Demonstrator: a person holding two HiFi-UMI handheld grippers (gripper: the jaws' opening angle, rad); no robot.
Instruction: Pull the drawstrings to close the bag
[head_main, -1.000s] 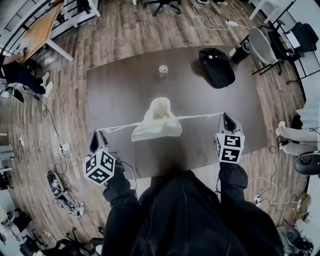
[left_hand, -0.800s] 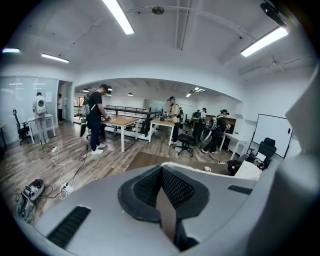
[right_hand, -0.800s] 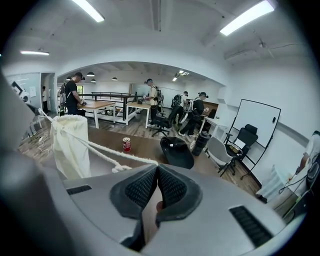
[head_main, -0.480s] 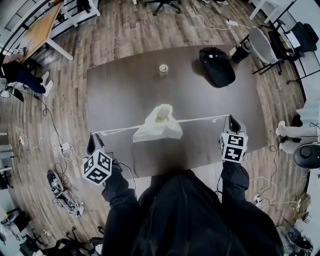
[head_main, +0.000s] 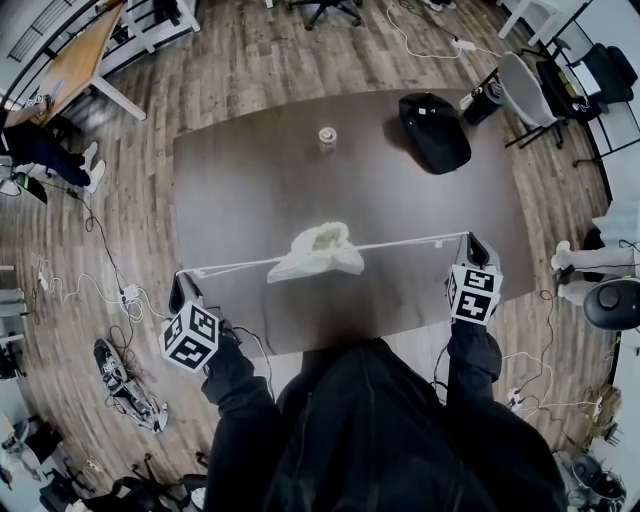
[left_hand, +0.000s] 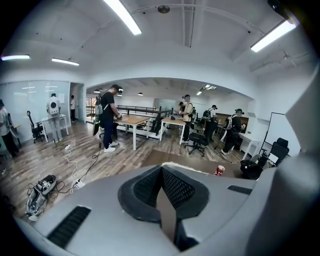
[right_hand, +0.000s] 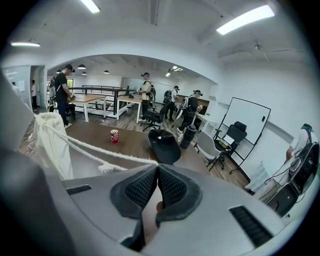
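**Bag (head_main: 318, 252) mid-cinch, cords stretched to both sides**

The bag lies over the middle of the table (head_main: 250, 170). Its mouth is gathered into a narrow pucker, though the head view does not show whether it is fully closed.

The left gripper (head_main: 183, 290) is off the table's near left corner. Its jaws are pressed together on the left drawstring (head_main: 235, 266), which runs out from their tips. The right gripper (head_main: 470, 243) is likewise clamped on the right drawstring (head_main: 410, 241). Its own view shows doubled strands entering the pinched tips, with a frayed end (right_hand: 106, 168) just beside them.

Both cords run almost straight from bag to gripper, so the step in hand looks like the outward pull itself, and it seems well along.

The next move probably calls for spreading the two grippers a little wider. Both grips would need to hold firm so neither cord slips, and the pull should be balanced so the light bag is not dragged sideways.

A can (head_main: 327, 139) and a dark cap (head_main: 433, 130) stand well apart at the far side.
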